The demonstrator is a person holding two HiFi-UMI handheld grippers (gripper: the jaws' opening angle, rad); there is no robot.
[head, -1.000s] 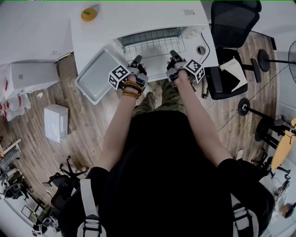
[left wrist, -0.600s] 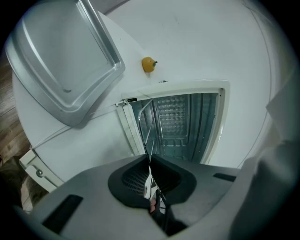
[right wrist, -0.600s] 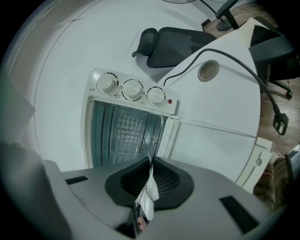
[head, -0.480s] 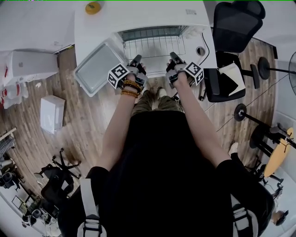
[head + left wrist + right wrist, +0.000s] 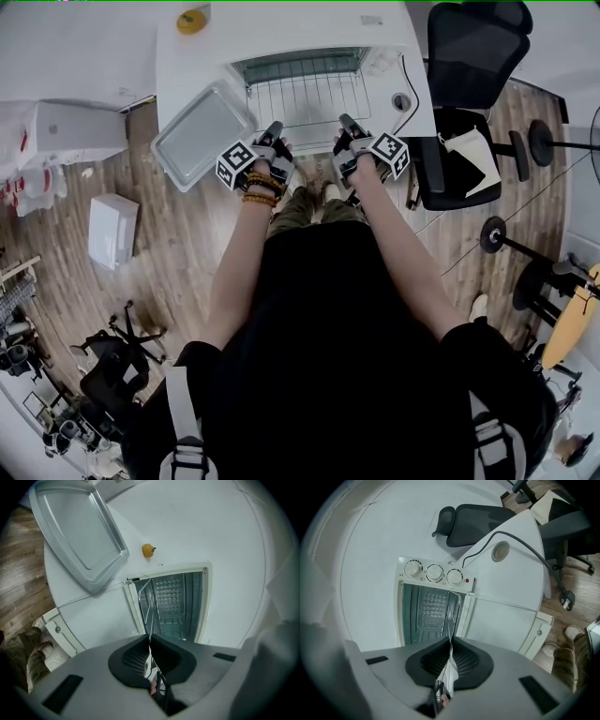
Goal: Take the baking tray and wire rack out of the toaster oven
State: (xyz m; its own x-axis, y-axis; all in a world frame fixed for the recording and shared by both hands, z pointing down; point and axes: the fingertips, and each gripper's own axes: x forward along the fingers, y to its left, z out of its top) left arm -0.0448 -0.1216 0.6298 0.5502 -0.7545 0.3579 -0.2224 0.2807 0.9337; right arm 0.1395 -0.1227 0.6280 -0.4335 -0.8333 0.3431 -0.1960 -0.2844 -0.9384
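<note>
The wire rack [image 5: 305,98] stuck halfway out of the open toaster oven [image 5: 281,67], with its far part inside the dark cavity and its near part above the lowered oven door [image 5: 314,139]. Both grippers held it by the near edge. The left gripper [image 5: 274,128] had its fingers closed on the rack's near-left corner. In the left gripper view the rack [image 5: 149,604] ran edge-on as a thin line of wires straight out from between the black finger pads [image 5: 131,656], which were pressed together on it. The right gripper [image 5: 343,122] had its fingers closed on the near-right corner in the same way. In the right gripper view the rack's [image 5: 452,613] frame came out of the shut pads [image 5: 466,660] and ran into the cavity, beside the three knobs [image 5: 434,572].

The baking tray [image 5: 202,136] lay outside the oven on the white desk [image 5: 178,75], to the left of the door and just beside the left gripper, apart from its fingers. It was empty and sat askew near the desk's left edge. A small yellow object [image 5: 190,19] lay farther back on the desk. A black cable [image 5: 525,545] crossed the desk to the right of the oven, and a black chair [image 5: 473,47] stood beyond the desk's right side.
</note>
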